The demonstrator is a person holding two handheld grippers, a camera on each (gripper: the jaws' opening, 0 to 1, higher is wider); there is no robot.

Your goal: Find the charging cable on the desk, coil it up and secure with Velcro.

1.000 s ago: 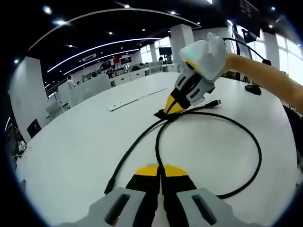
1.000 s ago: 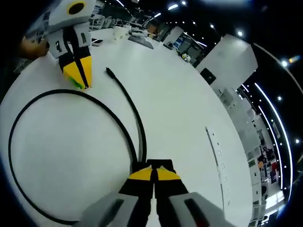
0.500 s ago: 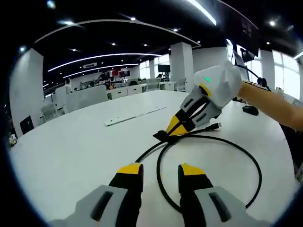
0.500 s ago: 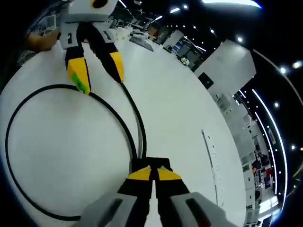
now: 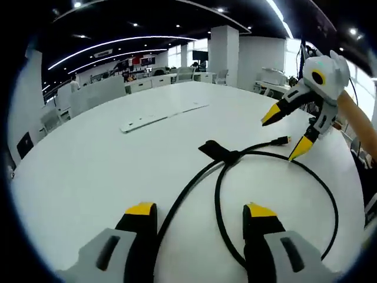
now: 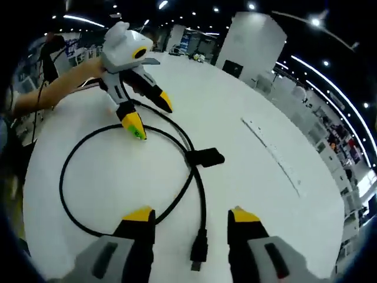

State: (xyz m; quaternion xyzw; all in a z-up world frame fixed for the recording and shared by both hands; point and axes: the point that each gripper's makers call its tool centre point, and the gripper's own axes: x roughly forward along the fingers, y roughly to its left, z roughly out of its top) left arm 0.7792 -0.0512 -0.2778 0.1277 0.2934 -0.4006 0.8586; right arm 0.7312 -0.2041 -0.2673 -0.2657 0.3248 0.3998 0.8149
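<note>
While the black charging cable [image 5: 277, 177] is lying in one loose loop on the white desk [image 5: 88, 159], both grippers are standing released over it, holding nothing. In the left gripper view, the left gripper [image 5: 200, 211] is showing its jaws wide apart at the bottom, with the cable running forward between them to the crossing point just ahead, where the black Velcro strap [image 5: 217, 151] is sitting flat on the cable. Further ahead and to that gripper's right, the right gripper [image 5: 290, 137] is hovering with its jaws spread over the far side of the loop, near the cable's plug end [image 5: 283, 140].

In the right gripper view, the right gripper [image 6: 187, 214] is likewise gaping, the other connector [image 6: 199, 256] lying between its jaws and the Velcro strap [image 6: 205, 158] just ahead of them. Beyond the loop, the left gripper [image 6: 148, 115] is pointing down at the cable [image 6: 76, 159], jaws parted, a person's forearm [image 6: 53, 88] behind it.

Judging from this, the coiling is only begun: one wide loop is formed and nothing is fastened. To do the step well, one gripper would probably be pinning the crossing beside the strap so the loop keeps its shape, while the other is gathering the free end round into a second, tighter turn. Gripping the cable body, not the connectors, should be limiting slip and strain.
</note>
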